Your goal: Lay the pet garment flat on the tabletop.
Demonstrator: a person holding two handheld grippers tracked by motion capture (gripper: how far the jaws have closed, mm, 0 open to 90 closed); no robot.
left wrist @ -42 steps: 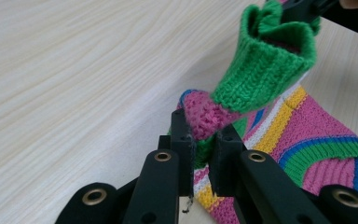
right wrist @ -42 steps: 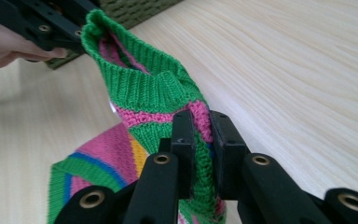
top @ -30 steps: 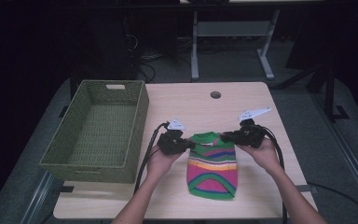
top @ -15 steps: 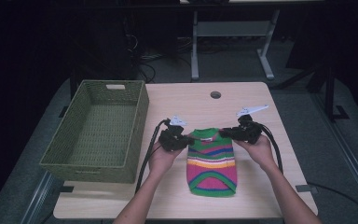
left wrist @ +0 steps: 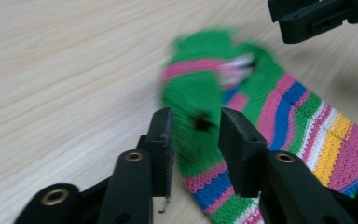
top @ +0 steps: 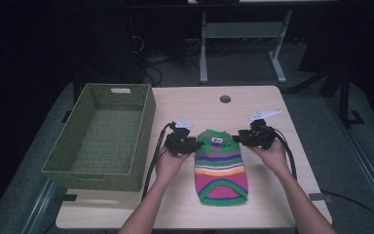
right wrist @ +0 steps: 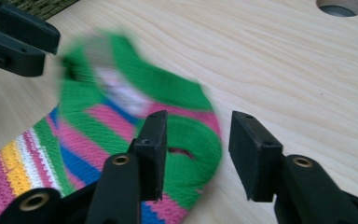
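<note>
A small striped sweater [top: 221, 165] lies flat on the table [top: 263, 105], toward the near edge and about midway between the left and right edges, its green collar pointing to the far edge. The left gripper [left wrist: 196, 135] has its jaws apart over the sweater's left shoulder; the right gripper [right wrist: 196, 144] has its jaws apart over the right shoulder. A green woven basket [top: 141, 122] stands at the table's left edge. A round hole [top: 225, 99] sits near the far edge.
</note>
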